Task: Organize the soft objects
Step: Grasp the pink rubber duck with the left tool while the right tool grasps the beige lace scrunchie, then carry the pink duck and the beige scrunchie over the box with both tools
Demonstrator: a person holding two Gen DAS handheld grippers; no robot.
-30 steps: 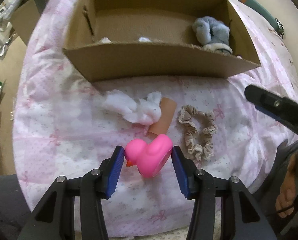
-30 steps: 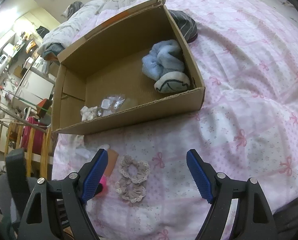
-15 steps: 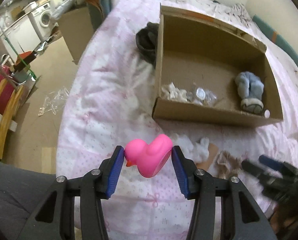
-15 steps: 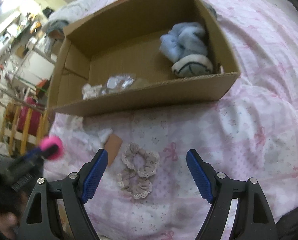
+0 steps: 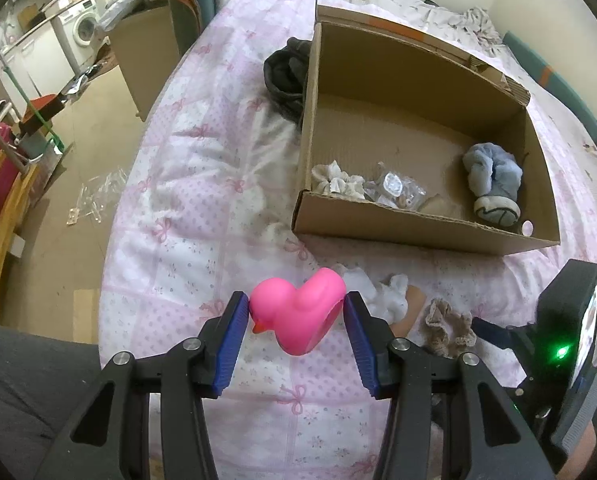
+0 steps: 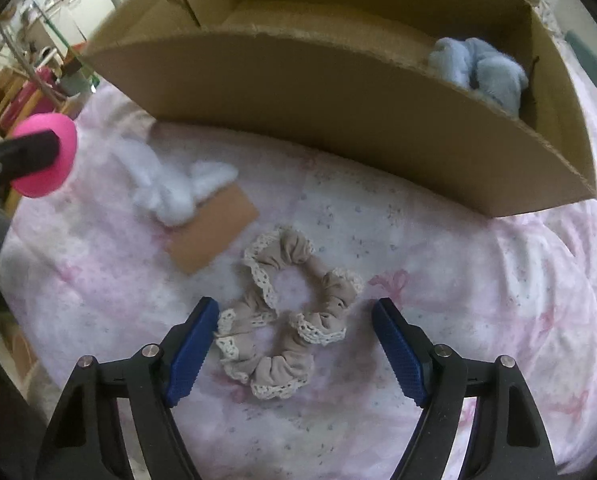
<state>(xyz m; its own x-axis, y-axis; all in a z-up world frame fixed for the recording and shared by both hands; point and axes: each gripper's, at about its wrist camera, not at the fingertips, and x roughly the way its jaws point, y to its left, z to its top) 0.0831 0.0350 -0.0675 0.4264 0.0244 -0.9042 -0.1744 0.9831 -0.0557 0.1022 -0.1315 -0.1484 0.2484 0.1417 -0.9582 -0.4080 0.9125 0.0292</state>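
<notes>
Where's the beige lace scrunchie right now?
In the right wrist view the beige lace scrunchie lies on the pink bedspread, between the open right gripper's fingers, just right of the small cardboard piece and in front of the cardboard box.

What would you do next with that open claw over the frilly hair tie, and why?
Probably lower the right gripper a little and close its fingers on the beige scrunchie. It lies flat on the pink bedspread, between the open fingers. The left gripper already holds the pink duck, and the cardboard box sits just beyond.
</notes>
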